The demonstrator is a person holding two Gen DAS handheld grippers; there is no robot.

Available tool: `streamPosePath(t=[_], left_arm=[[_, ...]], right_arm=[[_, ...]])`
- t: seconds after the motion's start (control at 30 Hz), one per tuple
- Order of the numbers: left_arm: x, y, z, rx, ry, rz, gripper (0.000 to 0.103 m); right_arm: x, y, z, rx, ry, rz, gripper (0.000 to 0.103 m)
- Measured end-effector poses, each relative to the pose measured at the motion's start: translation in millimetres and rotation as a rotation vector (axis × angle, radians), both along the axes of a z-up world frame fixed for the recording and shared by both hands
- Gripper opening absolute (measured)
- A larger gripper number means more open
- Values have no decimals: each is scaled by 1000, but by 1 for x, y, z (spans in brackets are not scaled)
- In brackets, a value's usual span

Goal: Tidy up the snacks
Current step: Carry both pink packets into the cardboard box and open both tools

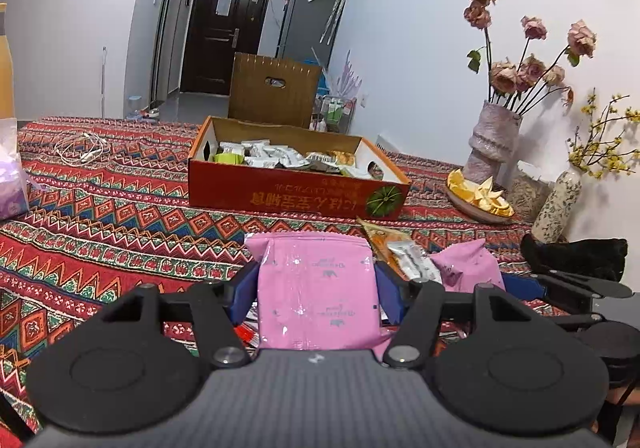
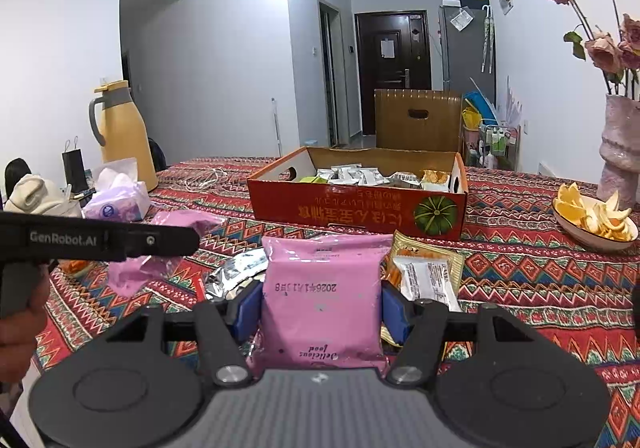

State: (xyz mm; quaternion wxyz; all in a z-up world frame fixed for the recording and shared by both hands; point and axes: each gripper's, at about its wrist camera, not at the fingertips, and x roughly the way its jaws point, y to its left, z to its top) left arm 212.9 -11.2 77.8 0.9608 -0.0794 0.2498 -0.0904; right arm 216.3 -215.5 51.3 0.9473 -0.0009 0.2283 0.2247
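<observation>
Beyond both grippers, farther up the table: red box [image 1: 298,189] (open-topped); left gripper [image 1: 316,280] and right gripper [image 2: 322,300] each clamp a pink packet [image 1: 316,288], roughly equidistant.

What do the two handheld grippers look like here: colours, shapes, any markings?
Both match: the left gripper and the right gripper each have a grey ribbed body, two round black discs, black linkage arms with silver pivot bolts, and blue finger pads. In the right wrist view, the left gripper's black side bears white "GenRobot.AI" lettering. No cables or sleeves are visible.
</observation>
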Motion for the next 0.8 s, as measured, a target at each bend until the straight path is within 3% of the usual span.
streamPosePath(t=[0.2,0.4,0.6,0.8], left_arm=[[-1,-2,5,-3,-15,-4,62],[39,2,17,-14,-32,-18,62],[135,8,39,-11,-59,-14,62],[262,10,25,-9,28,25,62]], right_arm=[[-5,0,5,9,-19,2,61],[24,6,18,4,-49,29,61],[111,15,40,4,-70,54,61],[234,31,31,7,27,12,61]])
